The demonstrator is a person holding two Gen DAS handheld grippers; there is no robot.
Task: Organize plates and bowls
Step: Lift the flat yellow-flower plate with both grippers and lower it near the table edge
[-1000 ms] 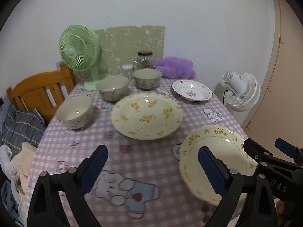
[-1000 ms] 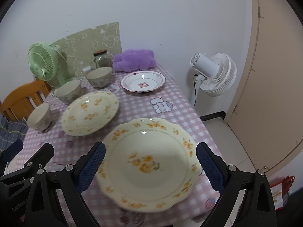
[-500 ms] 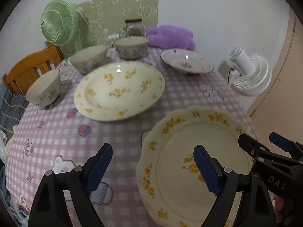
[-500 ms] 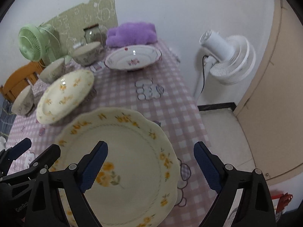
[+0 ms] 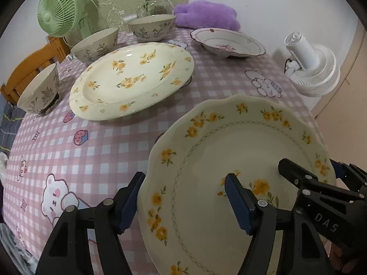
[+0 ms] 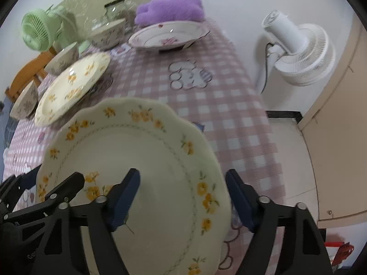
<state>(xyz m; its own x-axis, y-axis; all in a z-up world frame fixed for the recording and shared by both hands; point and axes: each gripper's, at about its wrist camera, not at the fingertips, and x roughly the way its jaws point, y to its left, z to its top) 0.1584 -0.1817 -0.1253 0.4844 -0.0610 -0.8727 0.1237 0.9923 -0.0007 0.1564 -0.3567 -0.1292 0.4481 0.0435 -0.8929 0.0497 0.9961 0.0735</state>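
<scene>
The scalloped yellow-flowered plate [image 5: 240,160] lay on the pink checked tablecloth [image 5: 110,151] at the near right corner of the table, and both grippers stood over it. The left gripper [image 5: 183,197] straddled the plate's left rim, one blue pad just outside the edge and the other above the plate's middle; its jaws were closing, the rim between them, and the pads did not yet press on it. The right gripper [image 6: 183,194] straddled the plate's right rim in the same way, one pad over the plate's centre and the other just past the edge, its jaws also closing and not yet gripping. Beyond the scalloped plate, toward the far left, sat the oval yellow-flowered plate [image 5: 133,80], well apart from it. Left of that oval plate stood a small patterned bowl [image 5: 39,91], and behind it two more bowls [image 5: 96,43] and [image 5: 151,26]. Far beyond the scalloped plate, near the table's back edge, rested a pink-flowered plate [image 5: 227,43], with a purple plush [image 5: 206,16] behind it. A green fan [image 5: 59,11] and a glass jar [image 5: 156,3] stood at the back left, and a white fan [image 5: 312,66] stood off the table to the scalloped plate's far right
</scene>
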